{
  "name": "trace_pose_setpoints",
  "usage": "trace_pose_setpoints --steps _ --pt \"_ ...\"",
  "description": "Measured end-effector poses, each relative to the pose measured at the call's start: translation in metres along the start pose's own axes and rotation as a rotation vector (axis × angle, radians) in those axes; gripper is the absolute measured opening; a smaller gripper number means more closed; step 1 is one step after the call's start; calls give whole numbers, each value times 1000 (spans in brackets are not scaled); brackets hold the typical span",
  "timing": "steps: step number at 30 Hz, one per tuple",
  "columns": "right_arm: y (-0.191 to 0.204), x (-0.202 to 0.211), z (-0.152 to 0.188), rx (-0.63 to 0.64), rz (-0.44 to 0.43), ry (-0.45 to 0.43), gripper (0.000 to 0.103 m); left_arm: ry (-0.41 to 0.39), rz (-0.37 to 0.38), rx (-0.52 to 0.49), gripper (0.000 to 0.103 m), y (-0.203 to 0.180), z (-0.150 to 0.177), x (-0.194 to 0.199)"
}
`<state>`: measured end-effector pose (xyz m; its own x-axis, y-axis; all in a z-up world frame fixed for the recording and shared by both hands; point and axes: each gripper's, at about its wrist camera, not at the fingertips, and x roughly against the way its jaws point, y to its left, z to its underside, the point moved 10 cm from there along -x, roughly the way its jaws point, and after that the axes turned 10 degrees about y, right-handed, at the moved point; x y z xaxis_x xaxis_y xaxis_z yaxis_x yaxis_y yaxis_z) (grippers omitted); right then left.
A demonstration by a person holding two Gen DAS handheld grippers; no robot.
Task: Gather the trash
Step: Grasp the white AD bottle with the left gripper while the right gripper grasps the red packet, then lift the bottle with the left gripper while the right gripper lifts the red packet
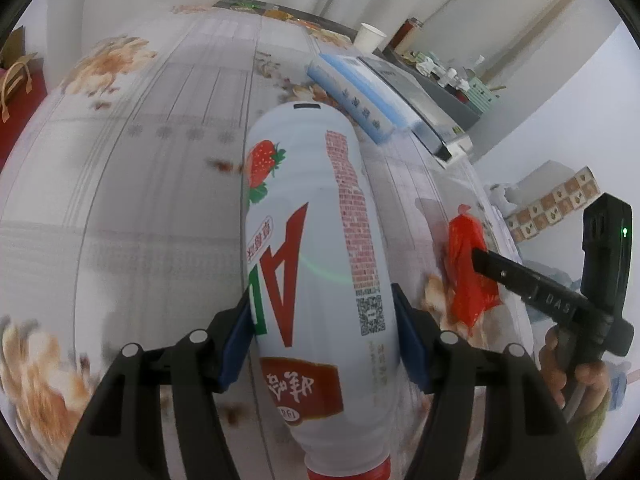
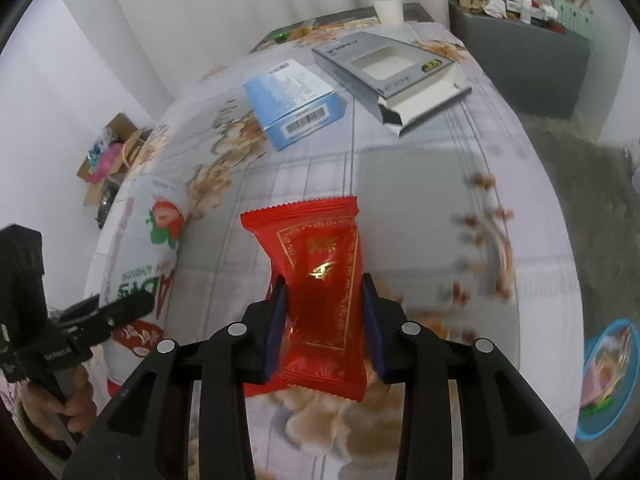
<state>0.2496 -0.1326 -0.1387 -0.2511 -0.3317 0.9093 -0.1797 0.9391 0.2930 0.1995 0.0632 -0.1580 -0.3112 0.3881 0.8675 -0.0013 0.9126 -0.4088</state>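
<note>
A: We have the left tongs (image 1: 322,344) clamped across the belly of the strawberry-drink bottle (image 1: 312,248), its red cap end toward us and its base pointing out over the bench (image 1: 132,184).

B: And the right tongs (image 2: 324,320) are closed on the red wrapper (image 2: 320,280), pinching it at its waist above the floral cloth.

A: We judge the bottle to be thin plastic and probably empty, so light, but smooth and rounded; it could slide lengthwise between the pads (image 1: 236,344). A hold at the widest part suits it.

B: The wrapper looks like soft, crinkly film, almost weightless. It cannot break, yet we think it may slip if squeezed only at an edge, so mid-body is right.

A: The blue carton (image 2: 294,102) and grey box (image 2: 384,72) still lie farther back; stiff card, easiest taken across a narrow side.
</note>
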Motion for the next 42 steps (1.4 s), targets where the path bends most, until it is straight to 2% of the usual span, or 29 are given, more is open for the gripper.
trace_pose_setpoints --steps 2,3,5,7,11,15,19,26,32,35,40,42 --pt "0 2 7 -16 -1 -1 42 7 6 -10 62 -3 9 1" --pt "-2 3 10 -30 -3 1 49 11 11 -12 62 -4 14 2" --pt "-5 2 14 -53 -13 14 55 15 13 -18 62 -7 20 2" --pt "-6 1 19 -77 -31 20 56 18 15 -24 62 -9 23 2" --pt "-7 6 25 -113 -54 23 66 22 6 -35 62 -11 26 3" --pt "-6 8 30 -155 -122 24 73 20 -20 -42 67 -10 27 3" --pt "-7 4 30 -188 -136 18 74 15 -56 -72 72 -10 27 3" --pt "-5 1 24 -164 -10 -16 74 17 -101 -113 75 -15 29 -3" --pt "2 -8 23 -87 124 -35 75 0 -167 -151 75 -15 30 -6" --pt "2 -11 25 -68 162 -45 75 -9 -198 -165 75 -14 29 -8" --pt "0 -12 25 -47 213 -62 74 -18 -218 -177 67 -15 29 -7" --pt "-4 -11 27 -48 242 -70 68 -19 -218 -179 66 -16 28 -7"
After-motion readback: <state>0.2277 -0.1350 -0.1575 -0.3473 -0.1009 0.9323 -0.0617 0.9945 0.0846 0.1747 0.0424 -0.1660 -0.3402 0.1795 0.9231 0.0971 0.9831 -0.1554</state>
